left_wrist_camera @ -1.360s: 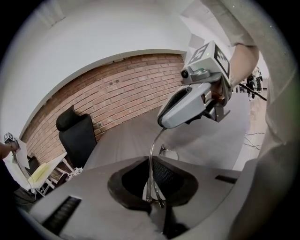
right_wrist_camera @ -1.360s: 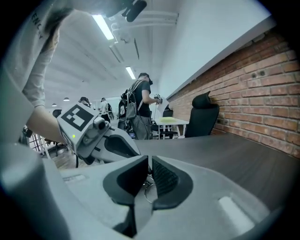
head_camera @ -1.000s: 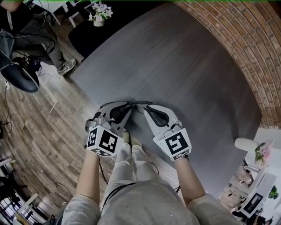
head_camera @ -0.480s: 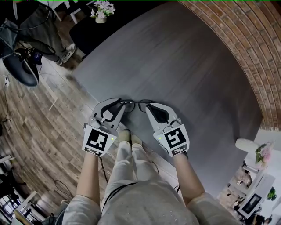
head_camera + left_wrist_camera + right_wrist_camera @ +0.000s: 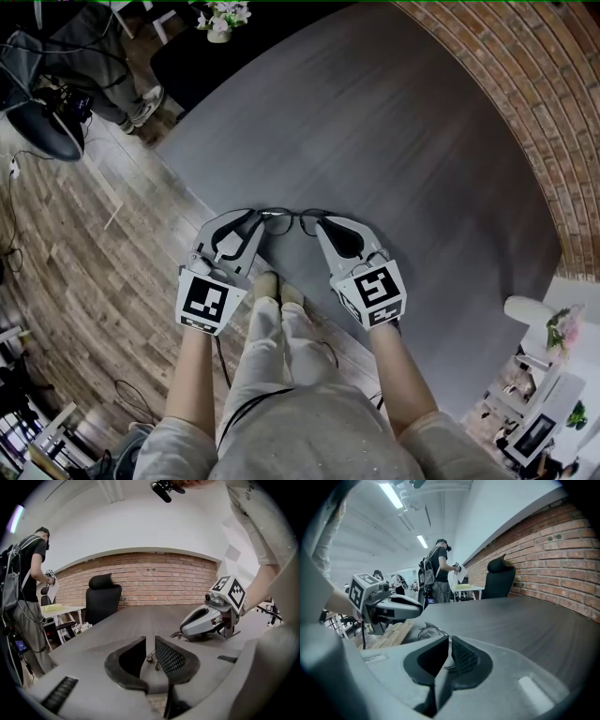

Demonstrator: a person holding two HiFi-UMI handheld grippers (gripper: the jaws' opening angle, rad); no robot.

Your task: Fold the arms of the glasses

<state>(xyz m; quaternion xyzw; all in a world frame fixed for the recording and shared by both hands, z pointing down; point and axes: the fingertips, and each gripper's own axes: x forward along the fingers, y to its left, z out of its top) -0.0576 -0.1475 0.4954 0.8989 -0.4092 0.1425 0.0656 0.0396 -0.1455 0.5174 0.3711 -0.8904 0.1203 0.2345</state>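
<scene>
Thin-rimmed glasses lie at the near edge of the grey table, between my two grippers. My right gripper is shut on their right end; in the right gripper view a thin wire of the glasses runs into the narrow slit between its pads. My left gripper is at the left end. In the left gripper view its jaws stand apart, with the small metal hinge of the glasses showing in the gap and no pad pressing on it. The right gripper faces it.
The table edge runs just under the grippers, with wooden floor below. A brick wall bounds the far right. A black office chair and a standing person are at the far side. A flower pot stands beyond.
Both grippers have shifted a little up the picture, to the table edge. The left gripper has rolled, so its marker cube faces differently. The glasses now show plainly between the two sets of jaws.
</scene>
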